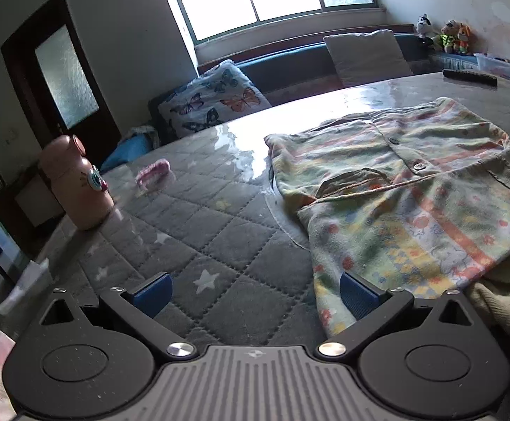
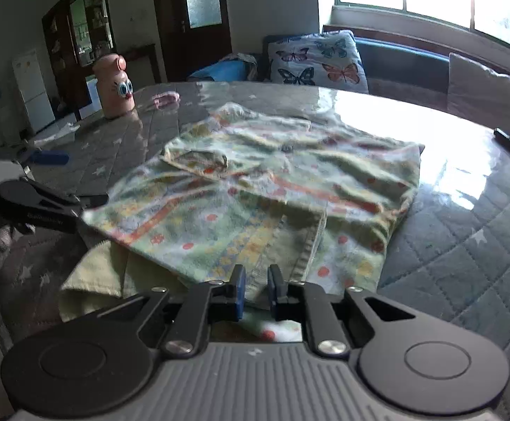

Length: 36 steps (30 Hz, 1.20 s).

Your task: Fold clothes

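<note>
A patterned green, orange and yellow buttoned shirt (image 1: 406, 189) lies spread on the quilted grey table; it also shows in the right wrist view (image 2: 255, 189). My left gripper (image 1: 255, 291) is open, low over the table at the shirt's near left edge, its right finger resting at the hem. My right gripper (image 2: 256, 287) is shut on the shirt's near hem, cloth pinched between its blue pads. The left gripper's finger also shows at the left of the right wrist view (image 2: 49, 158). A pale yellow cloth (image 2: 93, 280) lies under the shirt's near edge.
A pink bottle with cartoon eyes (image 1: 76, 182) stands at the table's left, with a small pink item (image 1: 153, 172) beside it. A dark remote (image 1: 470, 77) lies at the far right edge. A sofa with a butterfly cushion (image 1: 216, 98) runs behind the table under the window.
</note>
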Available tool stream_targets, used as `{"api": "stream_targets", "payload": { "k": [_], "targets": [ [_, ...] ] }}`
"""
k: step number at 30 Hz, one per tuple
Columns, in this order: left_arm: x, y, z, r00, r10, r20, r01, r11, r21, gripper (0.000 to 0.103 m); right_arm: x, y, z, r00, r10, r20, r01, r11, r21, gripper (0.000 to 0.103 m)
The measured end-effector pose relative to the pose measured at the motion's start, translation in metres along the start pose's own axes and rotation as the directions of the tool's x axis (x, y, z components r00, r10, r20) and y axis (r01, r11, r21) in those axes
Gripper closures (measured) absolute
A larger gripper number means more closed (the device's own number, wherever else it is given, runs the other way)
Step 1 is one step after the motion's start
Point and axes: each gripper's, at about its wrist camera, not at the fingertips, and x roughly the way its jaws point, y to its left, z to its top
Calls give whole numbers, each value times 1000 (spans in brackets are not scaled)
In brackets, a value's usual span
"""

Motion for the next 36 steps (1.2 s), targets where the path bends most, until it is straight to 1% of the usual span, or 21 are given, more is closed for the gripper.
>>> {"api": "stream_targets", "payload": {
  "k": [2, 4, 6, 8, 11, 13, 14, 15, 16, 17, 18, 20, 21, 23, 25, 26, 27, 28, 30, 32, 36],
  "targets": [
    [-8, -3, -1, 1000, -5, 15, 4, 1000, 26, 0, -3, 0, -2, 1000, -2, 4, 2, 1000, -8, 89],
    [-17, -5, -1, 1000, -10, 30, 8, 999, 53, 0, -8, -1, -3, 1000, -2, 16, 2, 1000, -4, 86],
    [-31, -14, -7, 997, -49, 55, 43, 993, 110, 0, -9, -3, -4, 1000, -6, 18, 5, 1000, 4, 86],
    [-43, -26, -13, 993, -96, 74, 81, 981, 177, 0, -7, -4, -6, 1000, -4, 2, 4, 1000, -1, 86],
    [-58, -48, -24, 983, -155, 98, 120, 949, 291, 1, -10, -4, -5, 1000, 1, 2, -1, 1000, -14, 86],
    [-63, -65, -32, 977, -179, 113, 126, 921, 370, 2, -15, -4, -5, 1000, 10, 3, -9, 1000, -16, 85],
    [-66, -73, -37, 975, -188, 121, 124, 904, 410, 7, -19, -4, -5, 1000, 14, 2, -14, 1000, -20, 84],
    [-69, -81, -40, 971, -191, 146, 111, 895, 433, 8, -22, -4, -6, 1000, 17, -1, -17, 1000, -26, 82],
    [-71, -86, -41, 966, -205, 157, 114, 885, 452, 12, -25, -4, -8, 1000, 19, -4, -19, 999, -32, 78],
    [-72, -89, -40, 961, -228, 160, 131, 876, 464, 16, -28, -4, -9, 1000, 17, -10, -18, 999, -41, 77],
    [-72, -92, -38, 955, -248, 162, 147, 871, 469, 18, -30, -4, -11, 1000, 14, -16, -15, 999, -50, 77],
    [-71, -98, -34, 944, -286, 165, 180, 864, 471, 30, -33, -2, -15, 1000, 10, -26, -12, 997, -70, 76],
    [-70, -100, -33, 938, -305, 166, 196, 860, 472, 34, -36, -1, -18, 1000, 9, -29, -12, 997, -81, 74],
    [-69, -103, -28, 924, -346, 166, 236, 853, 465, 56, -41, 2, -21, 999, 9, -31, -12, 995, -103, 69],
    [-68, -99, -19, 909, -382, 163, 288, 862, 417, 69, -46, 5, -23, 1000, 10, -26, -14, 991, -135, 66],
    [-66, -95, -13, 906, -389, 166, 305, 873, 381, 74, -49, 7, -24, 1000, 11, -23, -14, 988, -155, 65],
    [-64, -91, -7, 903, -395, 168, 322, 882, 345, 77, -51, 9, -25, 1000, 11, -19, -14, 985, -173, 59],
    [-61, -86, 1, 904, -394, 168, 331, 892, 308, 83, -53, 12, -26, 1000, 11, -14, -13, 981, -194, 51],
    [-53, -76, 15, 905, -390, 168, 348, 908, 234, 87, -54, 19, -27, 1000, 11, 0, -10, 969, -249, 48],
    [-50, -69, 28, 899, -402, 174, 370, 910, 188, 89, -51, 27, -27, 1000, 14, 21, -7, 955, -297, 47],
    [-45, -65, 42, 890, -417, 184, 393, 906, 156, 89, -36, 39, -21, 997, 28, 66, -4, 941, -339, 47]
  ]
}}
